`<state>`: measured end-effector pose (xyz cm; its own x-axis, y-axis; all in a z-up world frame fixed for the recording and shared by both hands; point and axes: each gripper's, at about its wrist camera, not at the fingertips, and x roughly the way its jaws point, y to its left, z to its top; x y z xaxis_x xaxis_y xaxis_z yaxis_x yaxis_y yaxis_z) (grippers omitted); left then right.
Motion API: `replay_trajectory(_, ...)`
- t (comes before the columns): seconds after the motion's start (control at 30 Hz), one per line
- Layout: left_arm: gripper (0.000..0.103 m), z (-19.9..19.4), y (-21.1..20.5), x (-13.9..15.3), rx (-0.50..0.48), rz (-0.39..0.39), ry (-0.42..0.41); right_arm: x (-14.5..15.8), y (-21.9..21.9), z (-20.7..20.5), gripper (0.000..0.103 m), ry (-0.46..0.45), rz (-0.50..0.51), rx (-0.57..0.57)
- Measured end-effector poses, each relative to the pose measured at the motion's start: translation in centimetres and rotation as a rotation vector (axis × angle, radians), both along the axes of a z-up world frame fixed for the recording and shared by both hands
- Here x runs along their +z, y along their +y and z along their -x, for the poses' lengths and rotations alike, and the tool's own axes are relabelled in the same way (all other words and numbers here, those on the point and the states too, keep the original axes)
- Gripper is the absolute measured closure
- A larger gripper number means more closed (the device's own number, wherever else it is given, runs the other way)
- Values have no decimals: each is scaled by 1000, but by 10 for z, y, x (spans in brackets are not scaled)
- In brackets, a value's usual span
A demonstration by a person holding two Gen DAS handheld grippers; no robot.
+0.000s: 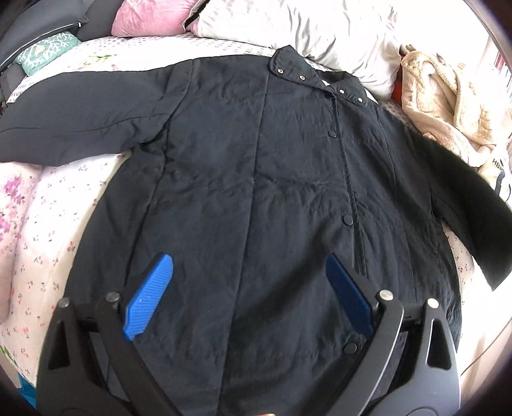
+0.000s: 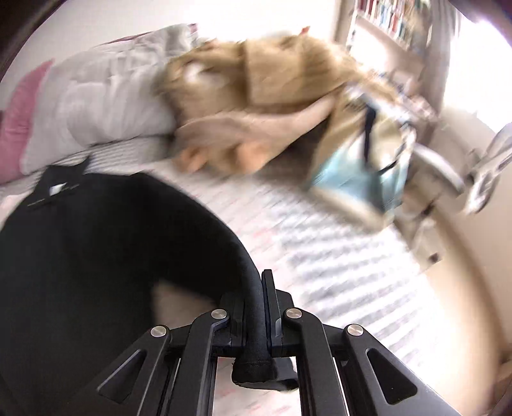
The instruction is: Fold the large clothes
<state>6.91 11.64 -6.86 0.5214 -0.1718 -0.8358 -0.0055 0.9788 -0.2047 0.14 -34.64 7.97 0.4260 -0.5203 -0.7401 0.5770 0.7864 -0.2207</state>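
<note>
A large black snap-front coat [image 1: 262, 179] lies face up and spread out on the bed, collar at the far end, left sleeve stretched out to the left. My left gripper [image 1: 248, 272] hovers open and empty above the coat's lower front, blue pads [image 1: 150, 296] wide apart. In the right wrist view my right gripper [image 2: 256, 294] is shut on the cuff of the coat's right sleeve [image 2: 254, 345], which arcs away to the left toward the coat body [image 2: 80, 256]. That sleeve [image 1: 470, 204] looks lifted and blurred in the left wrist view.
The bed has a floral quilt [image 1: 51, 236]. Pink [image 1: 150, 16] and grey pillows [image 1: 304, 28] lie at the head. A cream fleece blanket [image 1: 448, 105] is heaped at the right, with a light blue bag [image 2: 361, 172] beside it. A bookshelf [image 2: 390, 19] stands beyond.
</note>
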Motion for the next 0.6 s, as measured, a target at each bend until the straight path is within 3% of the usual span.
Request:
replay_trajectory(0.13, 6, -5, -13, -3, -24, 7, -20, 3, -67, -48, 93, 140, 273, -119)
replay_trajectory(0.2, 6, -7, -20, -4, -44, -8, -17, -13, -80, -66, 60, 236, 353, -184)
replay_trajectory(0.23, 6, -7, -23, -4, -49, -11, -15, -18, -83, -68, 54, 233, 389, -249)
replay_trajectory(0.3, 6, -5, -25, -2, -61, -6, -25, -21, -76, -59, 26, 155, 421, -288)
replay_trajectory(0.33, 6, -4, -26, -1, -70, -14, -30, -24, -68, -57, 20, 125, 407, -277)
replay_trajectory(0.47, 6, -8, -29, -8, -93, -57, -29, -47, -13, -61, 19, 70, 304, -111)
replay_trajectory(0.53, 6, -11, -30, -14, -95, -55, -17, -70, 20, -70, 19, 41, 209, -2)
replay_trajectory(0.6, 6, -14, -30, -24, -105, -50, 5, -97, 50, -75, 19, 24, 48, 85)
